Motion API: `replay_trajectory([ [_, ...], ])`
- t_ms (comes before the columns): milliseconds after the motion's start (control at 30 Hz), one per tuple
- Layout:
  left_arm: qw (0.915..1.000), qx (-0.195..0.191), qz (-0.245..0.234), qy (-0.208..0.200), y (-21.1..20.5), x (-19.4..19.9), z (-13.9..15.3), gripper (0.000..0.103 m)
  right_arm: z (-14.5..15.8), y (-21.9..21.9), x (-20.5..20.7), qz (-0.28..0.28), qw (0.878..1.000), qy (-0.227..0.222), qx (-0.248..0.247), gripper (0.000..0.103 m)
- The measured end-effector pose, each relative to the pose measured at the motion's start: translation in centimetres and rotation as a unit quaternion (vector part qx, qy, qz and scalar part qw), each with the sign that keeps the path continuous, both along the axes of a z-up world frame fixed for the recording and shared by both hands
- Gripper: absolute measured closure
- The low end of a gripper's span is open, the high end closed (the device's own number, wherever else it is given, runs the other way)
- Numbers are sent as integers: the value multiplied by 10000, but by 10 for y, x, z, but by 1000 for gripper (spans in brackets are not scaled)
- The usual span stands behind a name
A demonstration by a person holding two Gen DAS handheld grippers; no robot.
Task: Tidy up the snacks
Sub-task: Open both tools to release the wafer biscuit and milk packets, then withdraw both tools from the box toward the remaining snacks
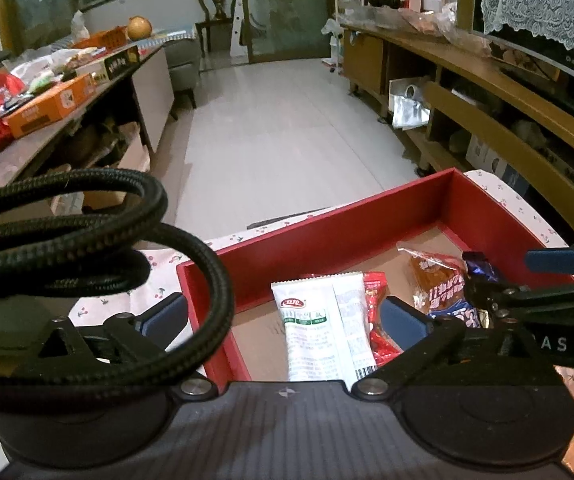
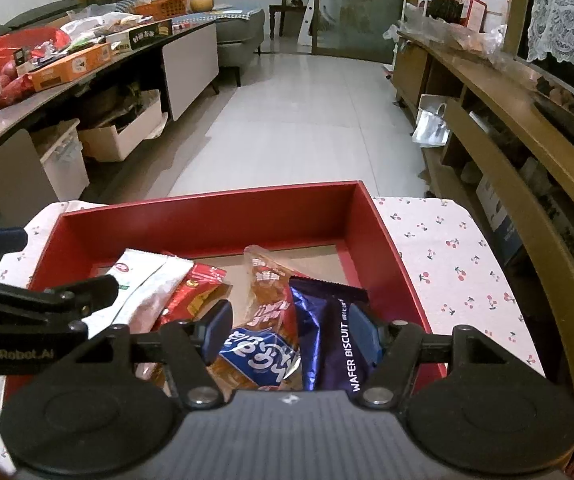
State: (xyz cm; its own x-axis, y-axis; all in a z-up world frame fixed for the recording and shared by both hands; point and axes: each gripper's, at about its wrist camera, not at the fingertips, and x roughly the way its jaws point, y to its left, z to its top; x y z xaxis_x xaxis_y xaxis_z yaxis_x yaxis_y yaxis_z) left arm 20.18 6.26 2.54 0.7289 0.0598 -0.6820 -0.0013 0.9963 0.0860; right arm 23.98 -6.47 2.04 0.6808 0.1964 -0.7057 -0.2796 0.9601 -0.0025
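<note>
My left hand-held gripper (image 1: 283,314) stands released, its blue pads spread wide, one outside the near wall of the red box (image 1: 327,224) and one inside, pressing nothing; the white packet (image 1: 319,328) lies flat between them on the box floor, not pinched. My right hand-held gripper (image 2: 291,330) is about half spread over the orange and blue packet (image 2: 263,344) and the purple wafer biscuit packet (image 2: 339,344); I cannot tell whether its pads press on them or merely straddle them. The left view shows me the black braided cable (image 1: 99,248) looped across its own housing, which the right view does not, and it shows the white packet's printed face full on. The right view alone gives me the wafer lettering, with the red packet (image 2: 203,284) tucked between the white one and the orange one. All four snacks sit bunched at the near end of the box, overlapping, with its brown floor bare toward the far wall. The box rests on a bench under a cherry-print cloth (image 2: 447,248). Off to the left a long counter (image 2: 99,80) carries more boxes and bags.
</note>
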Motion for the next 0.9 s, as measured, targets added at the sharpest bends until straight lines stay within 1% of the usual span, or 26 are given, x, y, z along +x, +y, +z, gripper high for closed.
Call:
replay_trajectory([
  [200, 9998, 140, 10, -104, -3, -5, 4, 0, 4, 1, -7, 29, 10000, -91, -26, 33],
  [367, 9996, 91, 65, -260, -4, -11, 11, 0, 8, -2, -15, 16, 9999, -94, 57, 33],
  [533, 9995, 88, 63, -294, -5, -20, 16, 0, 12, -5, -26, 15, 9999, -90, 122, 33],
  [667, 9997, -16, 13, -247, -6, -32, 17, 0, 14, -9, -40, -33, 9998, -17, 185, 33],
  [767, 9998, -178, 20, -60, -5, -39, 14, 0, 14, -13, -53, -68, 9997, 41, 214, 33],
  [800, 9998, -192, 17, -22, -5, -41, 14, 0, 15, -16, -57, -83, 9997, 56, 230, 33],
  [900, 9998, -162, 36, -69, -8, -52, 14, 0, 17, -23, -71, -140, 9994, 78, 310, 32],
])
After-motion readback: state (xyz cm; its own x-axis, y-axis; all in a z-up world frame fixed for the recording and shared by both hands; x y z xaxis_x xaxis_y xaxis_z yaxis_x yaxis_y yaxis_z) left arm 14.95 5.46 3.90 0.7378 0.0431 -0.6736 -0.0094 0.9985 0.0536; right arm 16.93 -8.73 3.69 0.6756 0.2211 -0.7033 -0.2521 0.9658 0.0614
